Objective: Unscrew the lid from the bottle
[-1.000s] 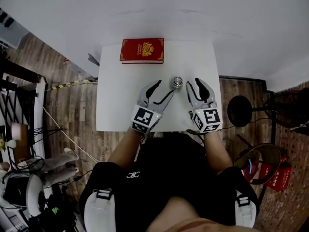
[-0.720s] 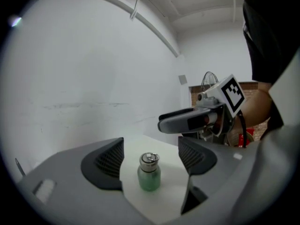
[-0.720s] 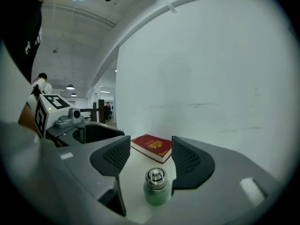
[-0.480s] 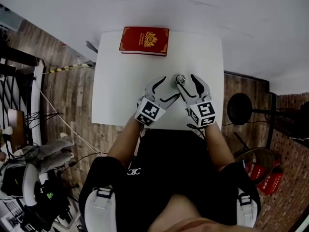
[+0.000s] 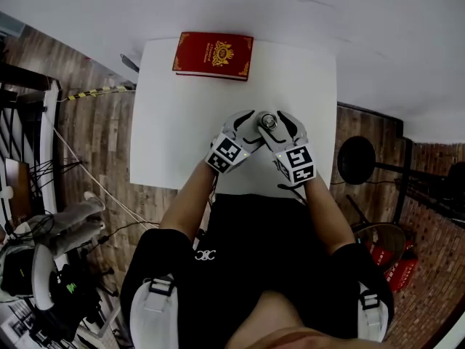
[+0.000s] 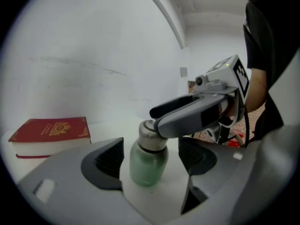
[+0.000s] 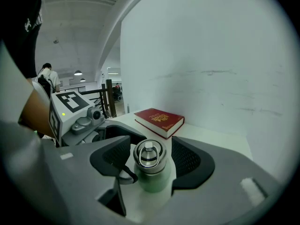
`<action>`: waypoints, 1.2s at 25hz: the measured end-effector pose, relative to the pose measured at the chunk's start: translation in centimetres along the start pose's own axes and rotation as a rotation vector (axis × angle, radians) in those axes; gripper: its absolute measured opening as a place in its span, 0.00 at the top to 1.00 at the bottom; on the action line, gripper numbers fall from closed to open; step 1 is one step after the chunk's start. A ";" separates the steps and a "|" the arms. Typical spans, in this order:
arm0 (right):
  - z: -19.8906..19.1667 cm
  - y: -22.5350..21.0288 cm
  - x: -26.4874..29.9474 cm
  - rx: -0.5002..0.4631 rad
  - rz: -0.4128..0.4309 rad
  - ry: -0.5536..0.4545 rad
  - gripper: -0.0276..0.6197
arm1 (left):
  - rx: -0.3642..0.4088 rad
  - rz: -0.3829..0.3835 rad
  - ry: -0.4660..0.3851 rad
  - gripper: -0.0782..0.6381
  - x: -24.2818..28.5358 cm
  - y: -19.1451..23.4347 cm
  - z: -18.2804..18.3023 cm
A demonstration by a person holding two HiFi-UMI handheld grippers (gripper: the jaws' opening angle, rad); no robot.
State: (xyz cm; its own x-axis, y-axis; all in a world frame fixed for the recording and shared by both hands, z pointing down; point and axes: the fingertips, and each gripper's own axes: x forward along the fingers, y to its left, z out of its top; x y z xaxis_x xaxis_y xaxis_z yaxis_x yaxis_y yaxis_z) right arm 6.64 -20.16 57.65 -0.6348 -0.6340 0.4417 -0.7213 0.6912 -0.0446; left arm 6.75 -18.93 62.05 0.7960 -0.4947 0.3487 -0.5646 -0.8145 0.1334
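**Two open claws crowded round one small bottle**

In the head view the green bottle (image 6: pixel 147 168) stood upright on the white table (image 5: pixel 182 122), right of centre. The red book (image 5: pixel 213 55) lay well apart from it at 11 o'clock.

The left gripper (image 5: pixel 252 124) sat at 8 o'clock of the bottle. Its jaws had just been opening and flanked the green body, with a gap on each side. The right gripper (image 7: pixel 151 162) sat at 5 o'clock. Its jaws had also just been opening and bracketed the steel lid (image 7: pixel 149 153) closely, without pressing.

The likeliest trouble was probably a weak or off-centre hold on the smooth round body. The bottle would then spin with the lid, or tip over. The right pads might also clamp too low and catch the body along with the lid, which would block the turn. The two grippers sat so close that their fingers could foul each other mid-twist.
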 end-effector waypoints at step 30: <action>-2.9 2.4 0.3 -0.956 0.831 0.613 0.59 | 0.099 -0.090 0.045 0.38 2.6 0.2 -2.1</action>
State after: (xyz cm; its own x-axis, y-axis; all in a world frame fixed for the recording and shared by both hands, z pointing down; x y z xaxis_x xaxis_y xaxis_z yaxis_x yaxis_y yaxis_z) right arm 5.53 -17.71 60.26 -0.3779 0.1489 0.9138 0.4214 0.9065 0.0266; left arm 8.24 -19.80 64.94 0.8306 -0.4059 0.3814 -0.4653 -0.8820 0.0745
